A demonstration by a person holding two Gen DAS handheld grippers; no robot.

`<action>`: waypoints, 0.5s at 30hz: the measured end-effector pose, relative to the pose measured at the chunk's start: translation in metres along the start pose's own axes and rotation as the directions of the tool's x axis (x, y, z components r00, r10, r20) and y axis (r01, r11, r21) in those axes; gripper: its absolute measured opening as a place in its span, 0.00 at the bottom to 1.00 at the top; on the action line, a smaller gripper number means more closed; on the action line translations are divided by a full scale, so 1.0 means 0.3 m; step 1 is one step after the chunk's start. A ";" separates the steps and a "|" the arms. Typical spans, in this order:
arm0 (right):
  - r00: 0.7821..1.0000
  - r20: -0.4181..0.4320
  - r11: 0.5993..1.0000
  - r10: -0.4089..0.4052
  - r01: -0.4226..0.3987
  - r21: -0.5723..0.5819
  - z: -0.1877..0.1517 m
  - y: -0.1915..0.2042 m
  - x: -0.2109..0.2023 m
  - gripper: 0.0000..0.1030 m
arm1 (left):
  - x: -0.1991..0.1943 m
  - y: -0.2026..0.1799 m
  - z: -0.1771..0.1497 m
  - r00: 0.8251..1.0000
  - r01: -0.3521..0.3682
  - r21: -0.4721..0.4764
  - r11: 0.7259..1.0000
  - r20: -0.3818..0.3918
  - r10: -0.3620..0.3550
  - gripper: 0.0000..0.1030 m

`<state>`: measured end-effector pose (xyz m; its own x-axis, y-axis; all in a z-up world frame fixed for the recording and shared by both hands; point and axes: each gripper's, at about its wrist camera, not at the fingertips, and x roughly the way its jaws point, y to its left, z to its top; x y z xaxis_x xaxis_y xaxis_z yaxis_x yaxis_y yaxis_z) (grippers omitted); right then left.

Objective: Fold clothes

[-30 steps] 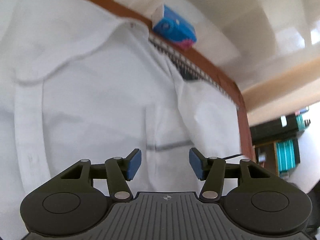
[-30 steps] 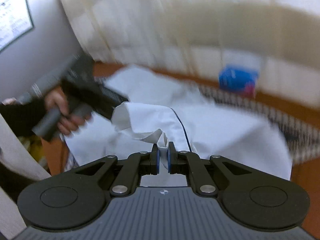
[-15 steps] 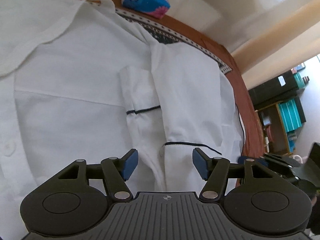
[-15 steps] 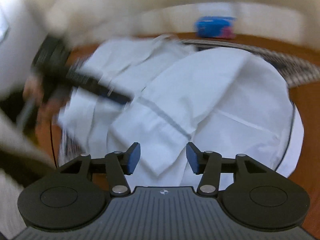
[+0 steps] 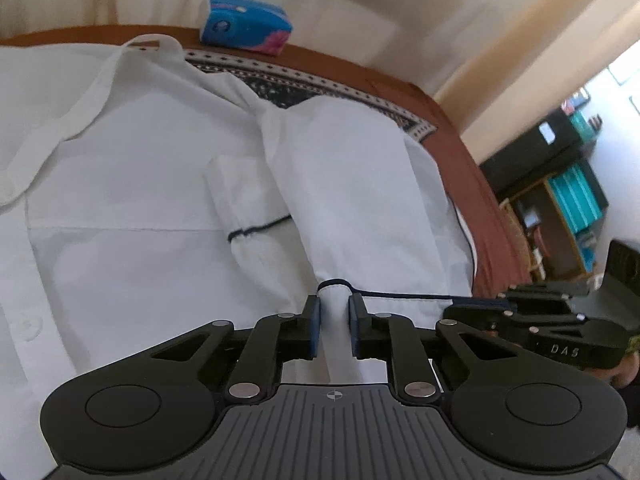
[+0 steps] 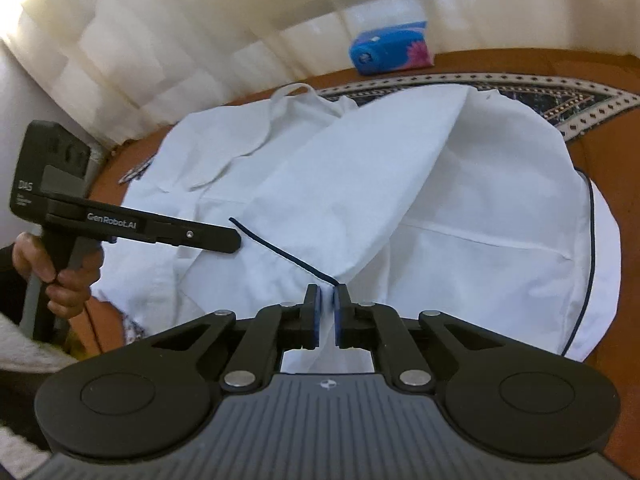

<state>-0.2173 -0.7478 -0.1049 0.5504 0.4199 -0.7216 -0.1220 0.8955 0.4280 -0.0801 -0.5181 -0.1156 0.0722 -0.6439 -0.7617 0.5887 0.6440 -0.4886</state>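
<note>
- Brown wooden table (image 6: pixel 600 152) by a pale curtain (image 6: pixel 200 40), with a patterned cloth (image 6: pixel 520 84) under the work.
- One white shirt (image 5: pixel 140 160) spread flat on top, collar (image 5: pixel 152 46) toward the curtain.
- Both sleeves already folded in across the middle: one small sleeve (image 5: pixel 244 208) and one bigger flap (image 5: pixel 348 184), each with a dark blue trim line.
- Two grippers, both closing on the cuff end of the bigger flap.
- Left gripper (image 5: pixel 334 322) pinching white cloth between its blue pads, right at the blue trim.
- Right gripper (image 6: pixel 327 314) pinching the other corner of the same cuff edge, pads nearly together with cloth between.
- One hand (image 6: pixel 60 276) seen, squeezing the left handle.
- Probably about halfway: sleeves in, bottom half not yet folded up, final neat square still to make.
- One blue tissue pack (image 5: pixel 244 24) at the far table edge, well apart from the shirt.
- Shelves (image 5: pixel 560 200) far off to the side, too blurry to count.
</note>
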 end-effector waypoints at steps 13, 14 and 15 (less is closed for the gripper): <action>0.996 -0.091 0.999 -0.023 0.019 -0.043 0.035 -0.078 0.038 0.14 | 0.035 0.079 0.073 0.999 -0.033 -0.072 0.997 0.023 0.034 0.58; 0.998 -0.048 0.998 -0.035 0.033 -0.057 0.086 -0.091 0.009 0.17 | 0.032 0.091 0.122 0.997 -0.045 -0.074 0.996 0.052 0.049 0.59; 0.998 -0.007 0.996 -0.055 0.054 -0.071 0.143 -0.111 -0.009 0.24 | 0.038 0.101 0.171 0.995 -0.062 -0.072 0.995 0.072 0.067 0.59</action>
<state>-0.1793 -0.7851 -0.0937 0.5504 0.3712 -0.7479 -0.1506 0.9252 0.3484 -0.0202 -0.5272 -0.1172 0.1696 -0.6272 -0.7601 0.5235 0.7108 -0.4697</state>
